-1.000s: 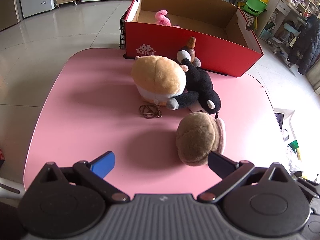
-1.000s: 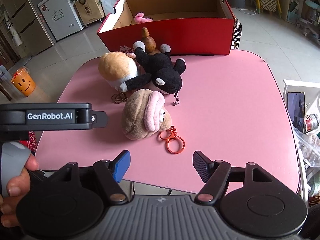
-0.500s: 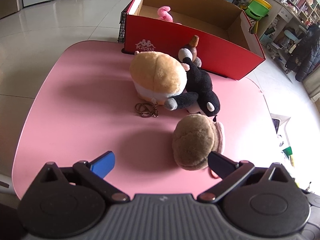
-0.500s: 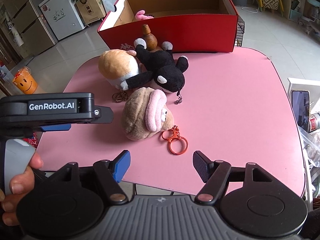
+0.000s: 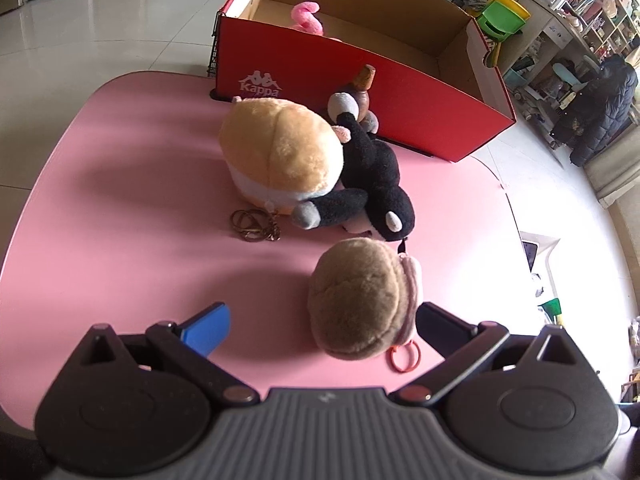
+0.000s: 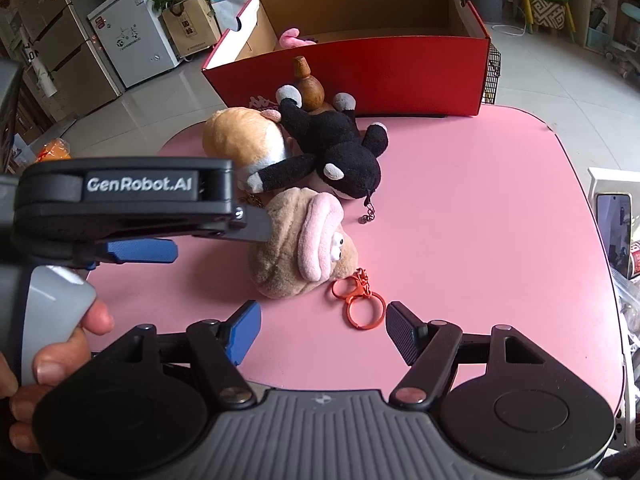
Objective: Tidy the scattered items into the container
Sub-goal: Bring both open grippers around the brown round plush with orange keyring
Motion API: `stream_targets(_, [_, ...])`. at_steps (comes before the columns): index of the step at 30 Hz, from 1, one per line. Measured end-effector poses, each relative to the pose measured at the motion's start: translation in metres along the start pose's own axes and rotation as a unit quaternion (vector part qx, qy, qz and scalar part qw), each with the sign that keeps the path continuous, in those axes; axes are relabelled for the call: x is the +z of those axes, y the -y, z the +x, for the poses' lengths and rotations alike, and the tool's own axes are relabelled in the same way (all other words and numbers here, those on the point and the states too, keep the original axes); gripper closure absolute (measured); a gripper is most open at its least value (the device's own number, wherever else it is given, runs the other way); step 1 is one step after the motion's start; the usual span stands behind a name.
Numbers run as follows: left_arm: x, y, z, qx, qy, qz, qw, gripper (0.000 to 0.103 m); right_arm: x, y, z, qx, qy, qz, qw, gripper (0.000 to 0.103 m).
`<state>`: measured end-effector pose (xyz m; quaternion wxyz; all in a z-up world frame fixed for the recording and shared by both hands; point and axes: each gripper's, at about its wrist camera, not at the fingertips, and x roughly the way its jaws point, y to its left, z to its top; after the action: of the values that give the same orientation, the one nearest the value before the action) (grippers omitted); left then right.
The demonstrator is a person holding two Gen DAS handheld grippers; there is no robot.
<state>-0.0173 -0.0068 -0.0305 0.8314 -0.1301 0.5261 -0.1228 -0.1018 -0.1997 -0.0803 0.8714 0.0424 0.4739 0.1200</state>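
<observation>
Since a second ago the left gripper [image 5: 322, 322] has come forward and down over the pink table [image 5: 120, 220], so the tan plush [image 5: 358, 300] now lies between its spread fingers, close to the dark right one, with neither pad pressing on it; the right gripper [image 6: 322, 330] has kept its place. Taking the tan plush as the landmark and going left to right in the left wrist view: up and to its left a brass key ring [image 5: 254, 225] lies flat on the table, touching the orange plush [image 5: 280, 156] behind it. A black plush [image 5: 370, 172] sprawls just beyond the tan plush, one arm against the orange one, with a brown gourd [image 5: 362, 86] at its far end. Past these stands the red box [image 5: 360, 88], well beyond the tan plush, open-topped, with a pink toy [image 5: 307, 16] inside at its left end. Just right of the tan plush and touching it lies an orange ring [image 5: 405, 357]. In the right wrist view the right gripper hangs released over bare table in front of the tan plush, its jaws apart and empty, the orange ring lying just ahead of them. A hand [image 6: 44, 364] grips the left tool's handle at the lower left.
</observation>
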Motion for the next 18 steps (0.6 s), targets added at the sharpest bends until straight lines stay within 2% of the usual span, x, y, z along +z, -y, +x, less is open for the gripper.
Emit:
stream_targets(8, [0.017, 0.004, 0.015, -0.023, -0.014, -0.009, 0.9996, 0.000, 0.006, 0.003, 0.010, 0.004, 0.002, 0.000, 1.000, 0.034])
stream_targets(18, [0.028, 0.009, 0.034, -0.030, -0.035, -0.003, 0.9989, 0.000, 0.009, -0.001, 0.023, 0.007, 0.000, -0.032, 0.999, 0.033])
